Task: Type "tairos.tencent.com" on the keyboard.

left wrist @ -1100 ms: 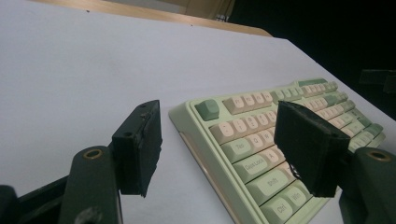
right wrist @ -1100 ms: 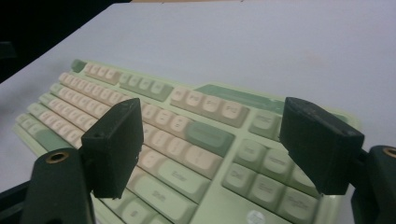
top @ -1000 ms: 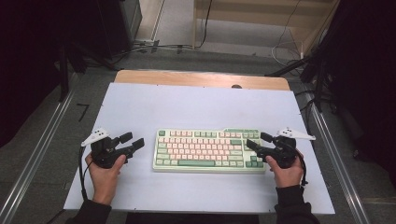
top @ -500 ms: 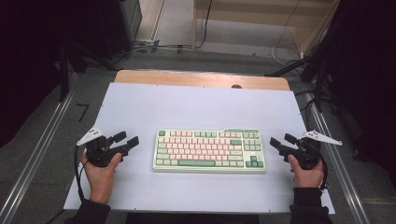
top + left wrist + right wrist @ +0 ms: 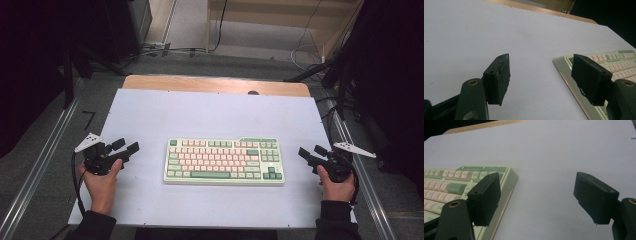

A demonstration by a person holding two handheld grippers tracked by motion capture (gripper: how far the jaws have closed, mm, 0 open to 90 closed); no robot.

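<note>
**Keyboard lies untouched between two open grippers**

A mechanical keyboard (image 5: 224, 161) with a pale green case and pink, cream and dark green keycaps lies flat at the centre of the high view, on a white tabletop (image 5: 215, 115) whose wooden far edge shows toward the top of the frame. The left gripper (image 5: 126, 148) sits at the lower left of that view, well clear of the keyboard's short end; the right gripper (image 5: 309, 152) sits at the lower right, likewise apart from the opposite end. Both point inward at the board.

In the left gripper view the two black jaws stand wide apart with nothing but bare table between them, and the keyboard's corner (image 5: 599, 65) shows behind the right-hand jaw. In the right gripper view the jaws are equally spread and empty, with the keyboard's upper corner (image 5: 484, 173) behind the left-hand jaw.

The board looks rigid and fairly heavy for its size, with a smooth plastic case that could slide on the table surface. Keycaps are loose-fitting parts and could pop off if pinched, so the safer hold is likely on the case rim at the two short ends, one gripper per side, keeping it level.

No containers are on the table.
</note>
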